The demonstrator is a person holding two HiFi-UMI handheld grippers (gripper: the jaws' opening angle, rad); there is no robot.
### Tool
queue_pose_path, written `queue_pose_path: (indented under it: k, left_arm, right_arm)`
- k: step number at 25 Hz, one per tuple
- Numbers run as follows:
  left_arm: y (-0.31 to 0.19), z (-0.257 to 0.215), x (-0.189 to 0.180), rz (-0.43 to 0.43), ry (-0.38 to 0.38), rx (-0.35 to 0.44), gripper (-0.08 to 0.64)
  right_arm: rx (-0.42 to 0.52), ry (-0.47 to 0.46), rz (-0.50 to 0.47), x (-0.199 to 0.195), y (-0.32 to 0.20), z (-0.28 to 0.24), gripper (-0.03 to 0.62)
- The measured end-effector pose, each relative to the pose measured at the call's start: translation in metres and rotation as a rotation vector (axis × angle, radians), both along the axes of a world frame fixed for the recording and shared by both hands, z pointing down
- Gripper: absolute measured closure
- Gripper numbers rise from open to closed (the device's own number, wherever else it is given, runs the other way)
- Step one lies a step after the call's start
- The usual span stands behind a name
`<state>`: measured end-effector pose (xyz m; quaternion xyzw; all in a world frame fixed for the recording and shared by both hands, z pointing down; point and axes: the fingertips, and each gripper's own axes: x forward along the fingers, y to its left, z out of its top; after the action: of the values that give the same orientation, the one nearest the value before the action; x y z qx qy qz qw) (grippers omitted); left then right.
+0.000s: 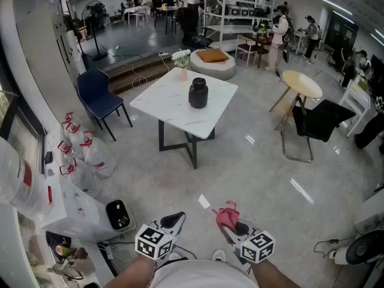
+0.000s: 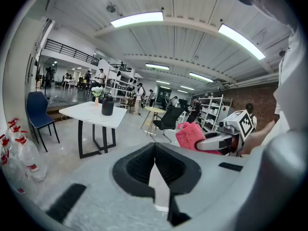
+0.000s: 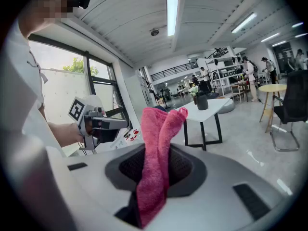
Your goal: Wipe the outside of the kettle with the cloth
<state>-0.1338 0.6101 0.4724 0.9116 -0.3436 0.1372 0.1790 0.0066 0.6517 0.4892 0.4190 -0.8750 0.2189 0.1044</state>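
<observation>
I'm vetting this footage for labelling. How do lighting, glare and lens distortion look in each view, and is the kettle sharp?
Head view: even light, glare streaks on the glossy floor, kettle sharp but distant. Left gripper view: heavy fisheye with dark corners, ceiling lights blown out, kettle tiny. Right gripper view: same fisheye, cloth crisp up close, window bright.

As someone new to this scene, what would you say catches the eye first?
The bright pink cloth clamped in the right tongs, low in the head view, stands out first. Next comes the black kettle on the white table mid-room, far ahead of both tongs. The left tongs are shut and empty.
</observation>
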Motion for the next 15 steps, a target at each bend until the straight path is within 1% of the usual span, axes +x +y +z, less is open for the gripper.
queue_pose_path:
  k: [6, 12, 15]
  left_arm:
    - [-0.003, -0.004, -0.004, 0.003, -0.010, 0.007, 0.558]
    - [-0.006, -0.003, -0.006, 0.028, -0.012, 0.010, 0.558]
    - [-0.008, -0.004, -0.012, 0.025, -0.009, 0.008, 0.558]
  right_arm:
    - [0.000, 0.014, -0.007, -0.003, -0.003, -0.004, 0.491]
    - [0.012, 0.016, 0.001, -0.009, -0.007, -0.006, 0.491]
    - [0.019, 0.025, -0.021, -0.018, -0.006, -0.009, 0.485]
